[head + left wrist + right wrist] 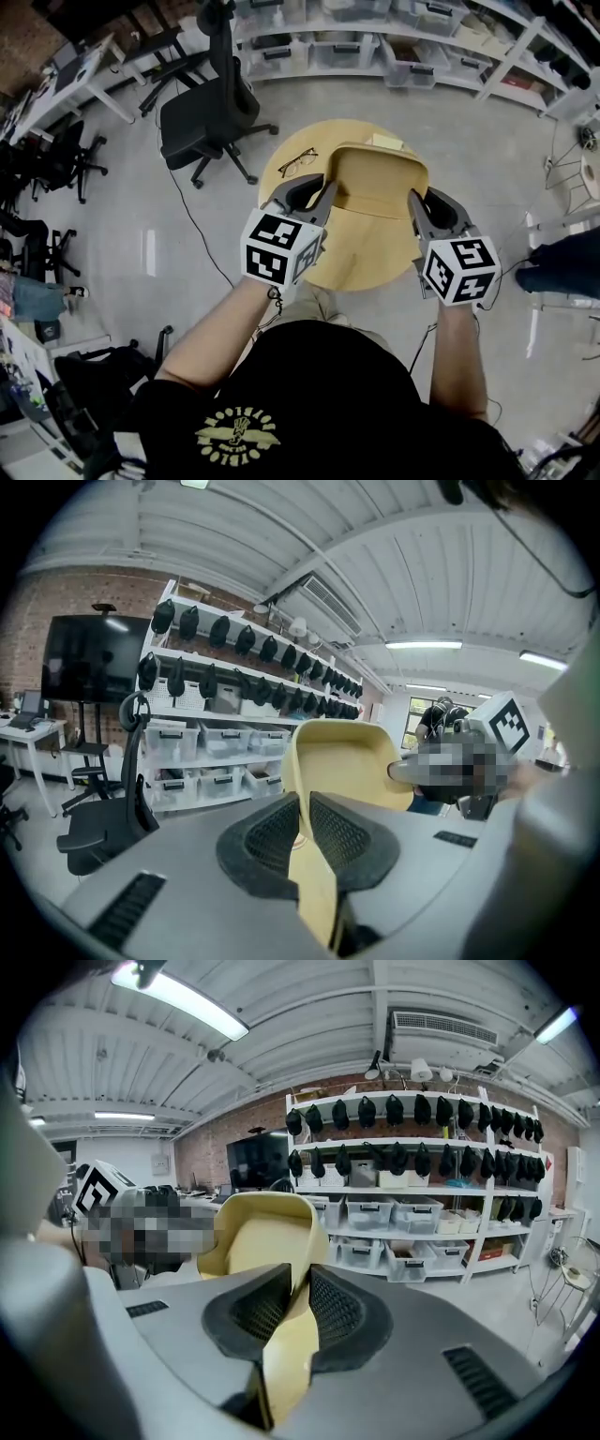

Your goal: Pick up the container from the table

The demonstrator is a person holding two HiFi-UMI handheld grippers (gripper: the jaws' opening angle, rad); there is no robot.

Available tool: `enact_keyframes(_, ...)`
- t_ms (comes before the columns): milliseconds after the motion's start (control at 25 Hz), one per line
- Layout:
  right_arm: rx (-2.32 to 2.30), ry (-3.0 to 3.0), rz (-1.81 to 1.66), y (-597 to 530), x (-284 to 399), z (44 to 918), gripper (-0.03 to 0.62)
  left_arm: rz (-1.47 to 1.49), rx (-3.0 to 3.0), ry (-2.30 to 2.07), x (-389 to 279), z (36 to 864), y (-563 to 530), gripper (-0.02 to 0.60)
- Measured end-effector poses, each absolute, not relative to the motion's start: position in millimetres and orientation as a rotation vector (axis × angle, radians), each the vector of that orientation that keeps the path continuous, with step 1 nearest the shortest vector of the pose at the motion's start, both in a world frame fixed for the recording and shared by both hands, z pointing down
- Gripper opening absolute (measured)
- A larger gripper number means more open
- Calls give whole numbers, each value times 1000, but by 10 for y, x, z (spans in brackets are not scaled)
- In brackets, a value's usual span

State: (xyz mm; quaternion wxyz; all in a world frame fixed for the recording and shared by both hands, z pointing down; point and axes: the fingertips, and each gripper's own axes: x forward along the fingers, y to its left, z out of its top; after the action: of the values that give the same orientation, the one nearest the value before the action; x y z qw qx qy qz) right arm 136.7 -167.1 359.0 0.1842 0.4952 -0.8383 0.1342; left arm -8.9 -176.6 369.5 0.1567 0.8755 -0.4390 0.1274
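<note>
Over table (pixel 361 267), downward-tilted hand-held grippers (pixel 326 199) (pixel 414 208) pinch container's (pixel 375 178) opposite rims.

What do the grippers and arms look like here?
Grey left gripper and right gripper, black mesh-textured pads, each with a white cube of black square markers. Thin dark cable below the left cube. Black short-sleeved T-shirt with yellow print.

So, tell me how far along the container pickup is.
Done: the left gripper and right gripper are each shut on an opposite rim of the yellow container. In hand: it looks lifted clear of the round table; both gripper views show it against the shelves, with no tabletop beneath. Left: little, probably just keeping it level. The glasses lie on the table, untouched.
</note>
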Motion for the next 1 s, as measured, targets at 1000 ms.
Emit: enact_keyframes(1000,1422,-2404,313,-1651,1380,3266,67,324,2557,-1292,-85,3323,-1707,49)
